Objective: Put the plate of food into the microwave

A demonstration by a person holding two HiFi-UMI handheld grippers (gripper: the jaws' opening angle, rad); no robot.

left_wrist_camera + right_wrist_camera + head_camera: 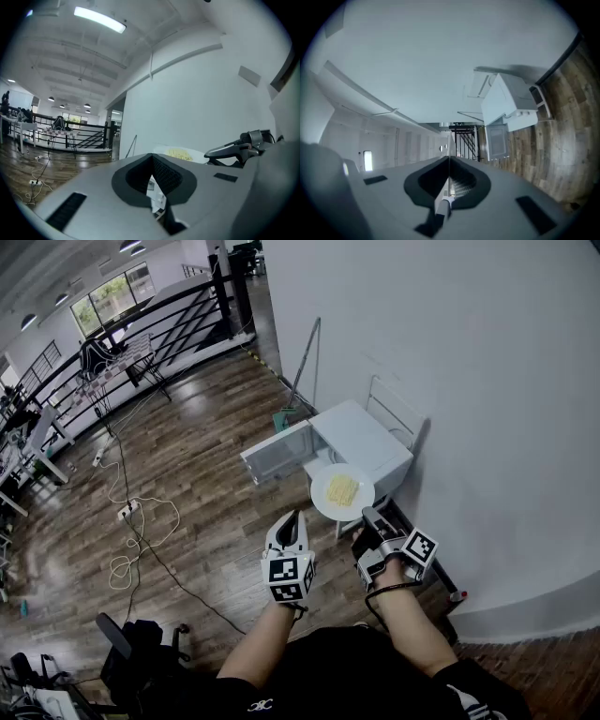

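A white plate [342, 491] with yellow food [342, 489] hangs in the air just in front of the white microwave [361, 439], whose door [277, 452] stands swung open to the left. My right gripper [367, 515] is shut on the plate's near rim. In the right gripper view the rim shows as a thin edge between the jaws of the right gripper [449, 161], with the microwave [506, 101] ahead. My left gripper [294, 518] is shut and empty, left of the plate and below it. The left gripper view shows my left gripper [152, 158] below the plate [178, 153].
The microwave stands low against a white wall [450, 362]. A metal rack [394, 409] sits behind it. Cables and a power strip [127, 512] lie on the wooden floor to the left. A black railing [141, 324] runs along the far side.
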